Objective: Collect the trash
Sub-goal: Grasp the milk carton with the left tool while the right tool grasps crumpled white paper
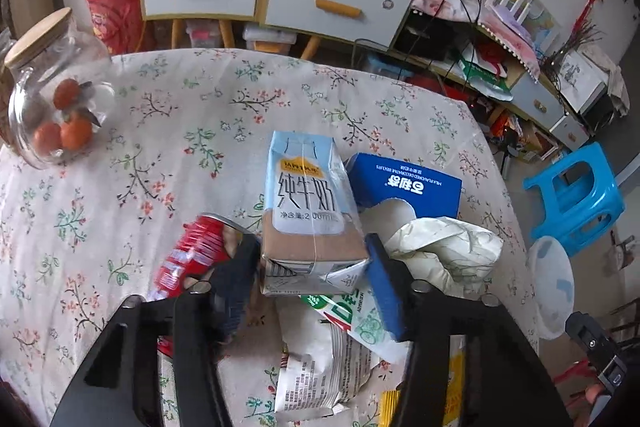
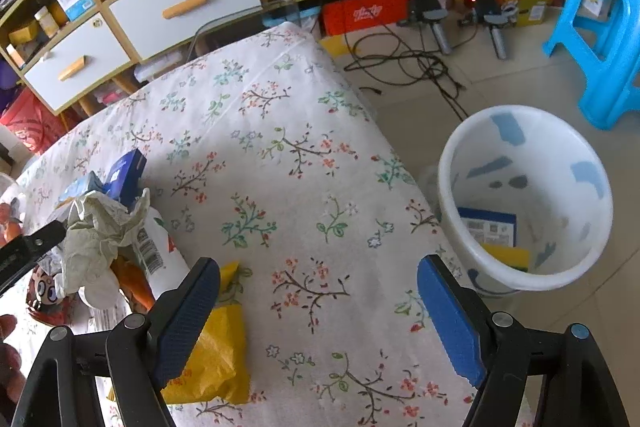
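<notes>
Left gripper (image 1: 312, 267) jaws astride the milk carton (image 1: 308, 215), pads at its sides, squeeze unconfirmed; right gripper (image 2: 320, 311) wide apart, empty, yellow wrapper (image 2: 216, 351) by its left finger. Next: firm grip, lift, carry to bin (image 2: 472, 247) far right

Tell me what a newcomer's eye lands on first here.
First the light-blue milk carton, lying on the floral tablecloth between the left gripper fingers, amid a heap of wrappers. Next, the white bin on the floor beside the table, with the open right gripper hovering over bare cloth.
</notes>
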The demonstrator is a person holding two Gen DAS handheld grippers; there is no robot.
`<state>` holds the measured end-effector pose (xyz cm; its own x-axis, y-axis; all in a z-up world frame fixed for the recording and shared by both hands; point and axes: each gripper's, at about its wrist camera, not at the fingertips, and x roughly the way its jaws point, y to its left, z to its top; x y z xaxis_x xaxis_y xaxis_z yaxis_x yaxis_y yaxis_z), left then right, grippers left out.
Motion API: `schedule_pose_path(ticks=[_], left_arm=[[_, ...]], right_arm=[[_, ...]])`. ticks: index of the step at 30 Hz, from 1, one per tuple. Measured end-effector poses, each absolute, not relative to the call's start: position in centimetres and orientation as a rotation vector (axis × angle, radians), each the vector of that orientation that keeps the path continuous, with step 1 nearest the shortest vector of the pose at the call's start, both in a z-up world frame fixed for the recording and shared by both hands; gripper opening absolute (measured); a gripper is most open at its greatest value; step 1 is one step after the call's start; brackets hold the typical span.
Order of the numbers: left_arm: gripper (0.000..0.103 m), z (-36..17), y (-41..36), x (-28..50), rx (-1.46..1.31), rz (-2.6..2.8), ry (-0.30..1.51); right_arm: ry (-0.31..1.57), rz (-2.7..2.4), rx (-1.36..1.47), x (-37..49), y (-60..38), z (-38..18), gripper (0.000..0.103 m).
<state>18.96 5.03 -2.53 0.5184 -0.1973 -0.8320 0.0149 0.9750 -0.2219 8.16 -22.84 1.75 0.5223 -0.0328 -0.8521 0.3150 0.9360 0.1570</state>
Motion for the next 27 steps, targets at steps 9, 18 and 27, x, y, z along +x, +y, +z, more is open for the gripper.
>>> schedule_pose_path(ticks=[9, 18, 27], left_arm=[[0.054, -0.1, 6.5, 17.3, -0.197, -0.129, 0.951], [0.054, 2.4, 9.1, 14.7, -0.202, -0.145, 0.900], [0.054, 3.1, 11.5, 13.1, -0.197, -0.146, 0.893]], right_arm=[[0.992, -0.181, 0.305, 8.7, -21.6, 1.8, 0.085], [0.959, -0.081, 0.314, 10.6, -18.5, 1.9, 0.084], [0.922, 0.029, 0.284, 13.0, -14.9, 1.3, 0.084]])
